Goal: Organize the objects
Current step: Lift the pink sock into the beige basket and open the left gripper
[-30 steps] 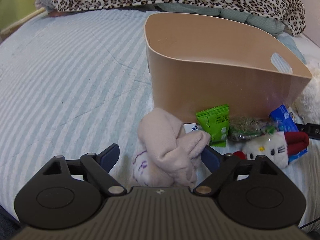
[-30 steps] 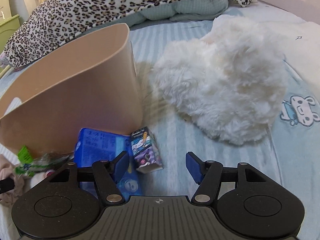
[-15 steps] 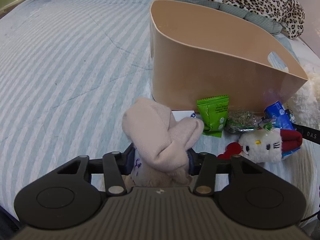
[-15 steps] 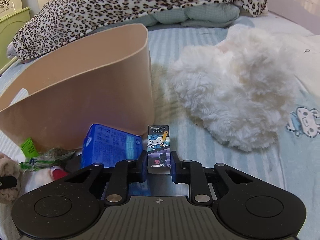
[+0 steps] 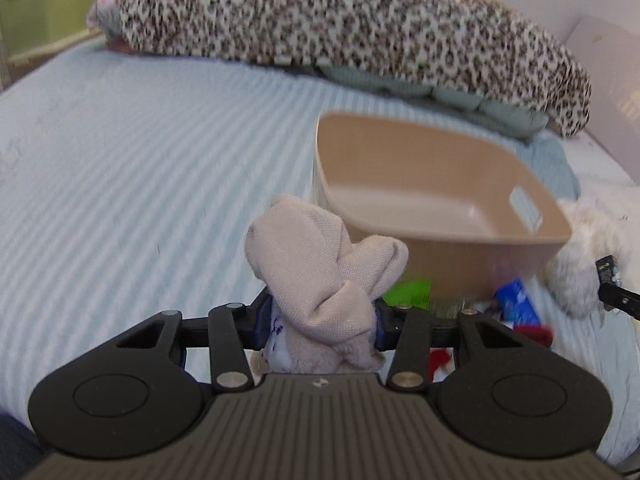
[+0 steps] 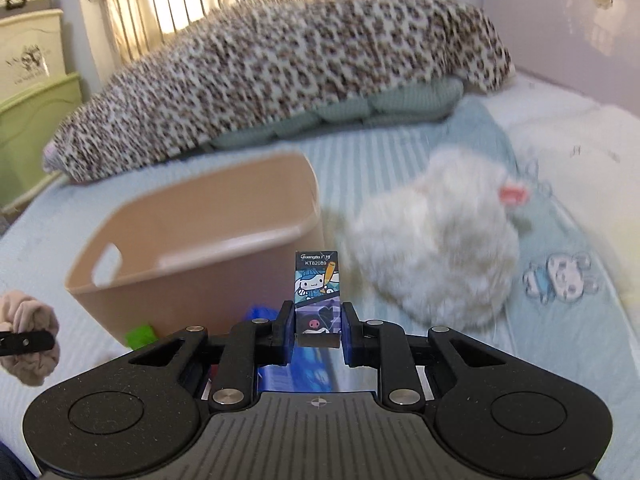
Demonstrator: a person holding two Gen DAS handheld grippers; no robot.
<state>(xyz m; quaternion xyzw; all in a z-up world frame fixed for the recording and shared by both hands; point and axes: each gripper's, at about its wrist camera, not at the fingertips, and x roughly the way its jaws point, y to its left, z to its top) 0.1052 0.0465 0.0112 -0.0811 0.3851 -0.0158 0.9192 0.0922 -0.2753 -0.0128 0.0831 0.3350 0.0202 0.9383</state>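
Observation:
My left gripper (image 5: 320,316) is shut on a beige bundle of socks (image 5: 324,272) and holds it up above the bed, in front of the tan plastic bin (image 5: 440,196). The bin looks empty inside. My right gripper (image 6: 317,324) is shut on a small cartoon-printed box (image 6: 317,292), held upright above the bed, just right of the bin (image 6: 192,240). The socks and the left gripper's tip also show in the right wrist view (image 6: 28,336). A green packet (image 5: 408,290), a blue pack (image 5: 516,300) and a red item (image 5: 532,334) lie at the bin's front.
A leopard-print pillow (image 5: 340,28) lies across the head of the striped bed (image 5: 120,180). A white fluffy toy (image 6: 440,240) lies right of the bin. Green and cream furniture (image 6: 28,92) stands at the left, a wall at the right.
Both grippers closed on their objects, the left on the socks, the right on the small box, and lifted them off the bed. Both views now look down into the bin from higher up.

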